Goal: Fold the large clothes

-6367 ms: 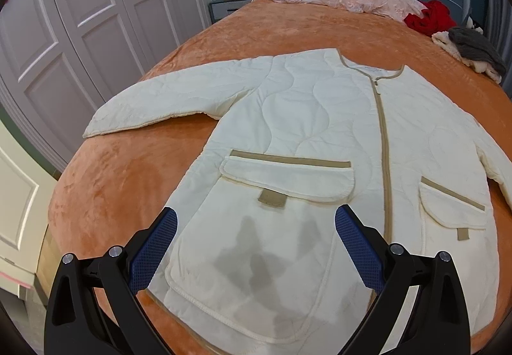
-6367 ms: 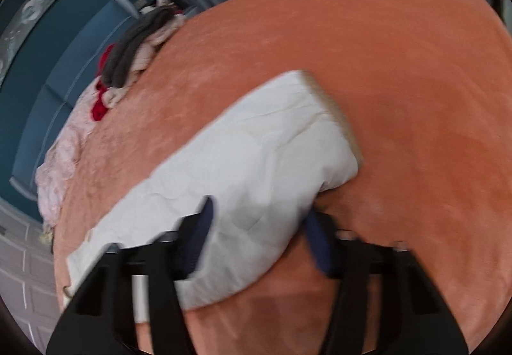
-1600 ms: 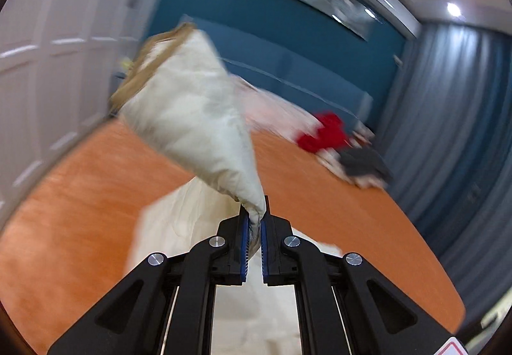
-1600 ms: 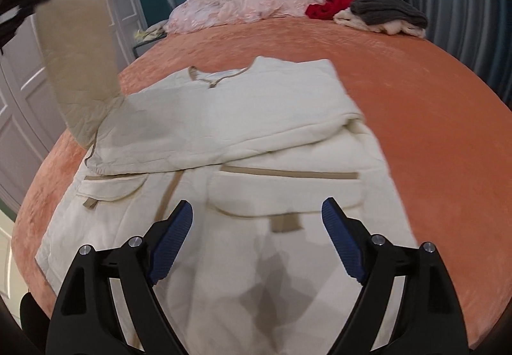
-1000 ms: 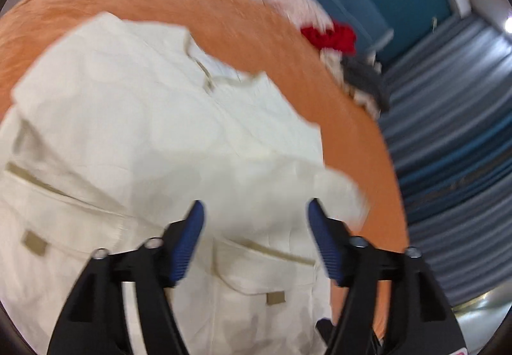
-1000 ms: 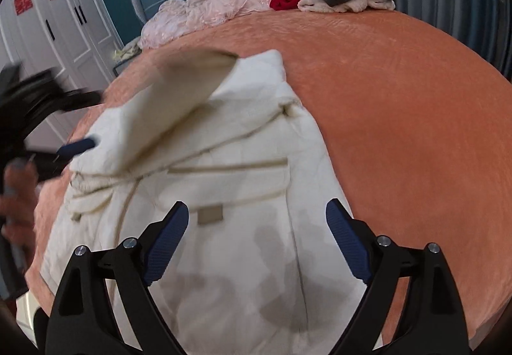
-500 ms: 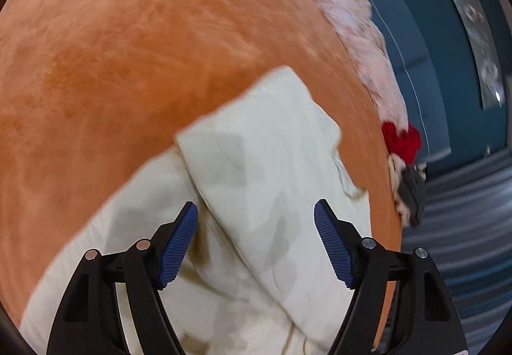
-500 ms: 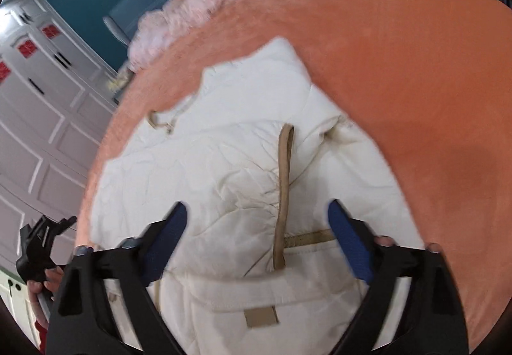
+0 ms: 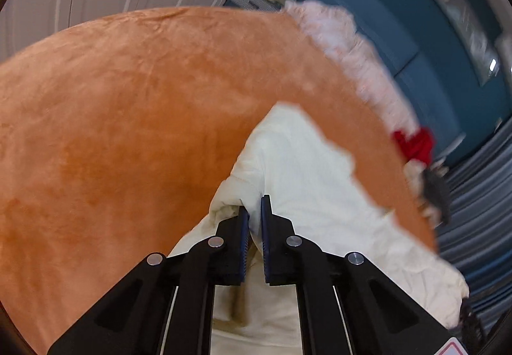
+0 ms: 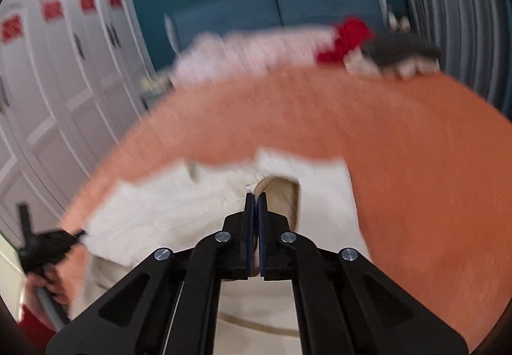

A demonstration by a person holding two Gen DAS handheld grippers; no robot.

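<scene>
A cream quilted jacket lies on the orange bedcover with its sleeves folded in. My left gripper sits at the jacket's left edge, its jaws closing tight on a raised fold of cream fabric. In the blurred right wrist view the jacket spreads below my right gripper. Those jaws are closing on fabric at a tan-trimmed cuff. At the far left of that view a hand holds the left gripper at the jacket's edge.
Pink bedding, a red garment and a grey garment are piled by the blue headboard. White wardrobe doors line the left side. Grey curtains hang on the right. Bare orange cover surrounds the jacket.
Both grippers went from wide open to shut on the jacket. The right gripper moved in over the tan cuff and its view tilted up; the left kept its place at the jacket's edge.
</scene>
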